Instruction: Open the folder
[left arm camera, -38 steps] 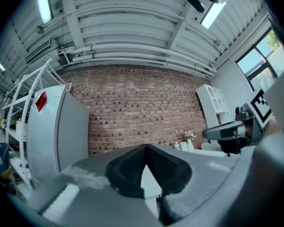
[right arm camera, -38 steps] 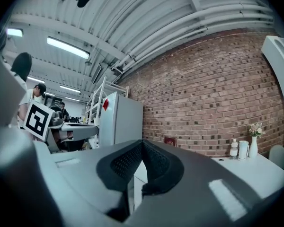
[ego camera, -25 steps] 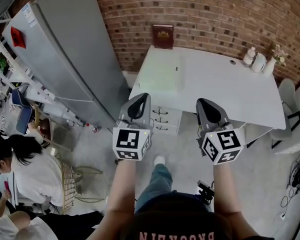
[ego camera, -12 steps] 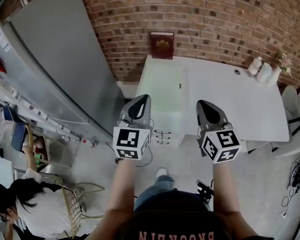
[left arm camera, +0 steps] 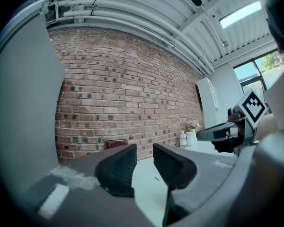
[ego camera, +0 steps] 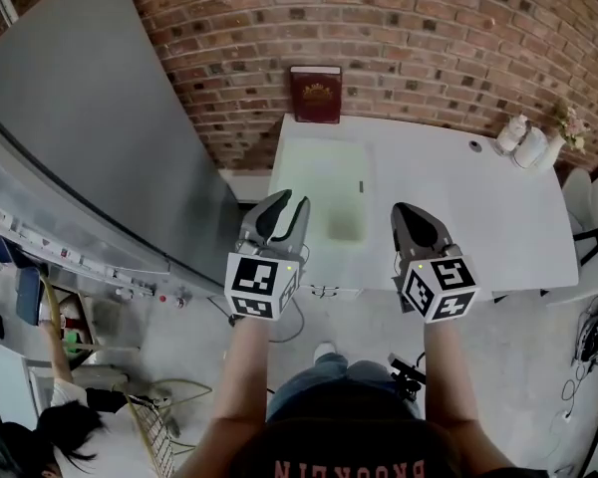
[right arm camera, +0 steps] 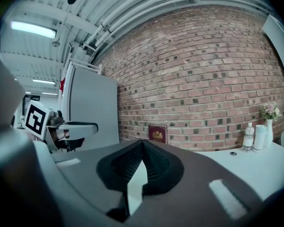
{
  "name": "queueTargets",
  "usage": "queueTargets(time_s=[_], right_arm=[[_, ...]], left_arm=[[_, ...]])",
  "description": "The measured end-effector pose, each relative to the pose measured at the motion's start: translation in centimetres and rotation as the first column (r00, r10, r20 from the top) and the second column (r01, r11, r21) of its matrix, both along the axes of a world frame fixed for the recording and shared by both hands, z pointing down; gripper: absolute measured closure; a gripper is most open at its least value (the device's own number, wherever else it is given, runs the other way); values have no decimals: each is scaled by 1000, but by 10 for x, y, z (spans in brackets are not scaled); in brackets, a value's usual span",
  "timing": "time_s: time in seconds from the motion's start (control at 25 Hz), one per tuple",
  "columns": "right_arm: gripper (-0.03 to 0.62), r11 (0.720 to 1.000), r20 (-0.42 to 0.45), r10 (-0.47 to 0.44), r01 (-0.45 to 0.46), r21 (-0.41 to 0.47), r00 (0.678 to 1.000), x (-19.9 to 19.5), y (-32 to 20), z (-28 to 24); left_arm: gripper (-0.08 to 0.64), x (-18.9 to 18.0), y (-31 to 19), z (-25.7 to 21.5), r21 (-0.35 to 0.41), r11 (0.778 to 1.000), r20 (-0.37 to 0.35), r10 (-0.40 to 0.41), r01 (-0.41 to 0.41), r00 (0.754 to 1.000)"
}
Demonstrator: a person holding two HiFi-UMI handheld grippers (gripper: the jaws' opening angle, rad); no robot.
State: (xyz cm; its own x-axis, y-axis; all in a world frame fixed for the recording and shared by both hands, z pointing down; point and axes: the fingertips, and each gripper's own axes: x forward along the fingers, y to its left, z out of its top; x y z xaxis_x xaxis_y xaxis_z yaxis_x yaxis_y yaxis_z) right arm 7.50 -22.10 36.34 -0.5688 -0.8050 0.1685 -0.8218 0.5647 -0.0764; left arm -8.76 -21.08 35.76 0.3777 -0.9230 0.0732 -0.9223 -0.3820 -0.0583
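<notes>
A pale green translucent folder (ego camera: pixel 329 187) lies flat on the left part of the white table (ego camera: pixel 458 207). Both grippers hover side by side before the table's near edge, pointing toward the brick wall. My left gripper (ego camera: pixel 291 205) hangs over the folder's near left corner; its jaws are opening, with nothing between them. In the left gripper view the folder (left arm camera: pixel 146 186) shows through the gap of that gripper (left arm camera: pixel 144 150). My right gripper (ego camera: pixel 409 210) is shut and empty, a little right of the folder. The right gripper view shows its pads (right arm camera: pixel 154 162) pressed together.
A dark red book (ego camera: pixel 316 94) leans on the brick wall behind the folder. White bottles and a small vase (ego camera: pixel 526 137) stand at the table's far right. A tall grey cabinet (ego camera: pixel 90 147) fills the left. A drawer unit sits under the table.
Both grippers have moved forward toward the table, side by side. The left gripper's jaws, shut before, now stand apart. The right gripper stays shut.
</notes>
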Motion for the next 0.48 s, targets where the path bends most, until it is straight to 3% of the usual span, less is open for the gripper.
queueTargets(time_s=[0.16, 0.48], right_arm=[[591, 999, -15, 1, -2, -41, 1000, -6, -18, 18], [591, 990, -26, -23, 19, -141, 999, -4, -43, 60]], left_arm=[[420, -1, -17, 15, -34, 999, 14, 25, -24, 1000], [419, 11, -42, 53, -125, 991, 44, 51, -45, 998]])
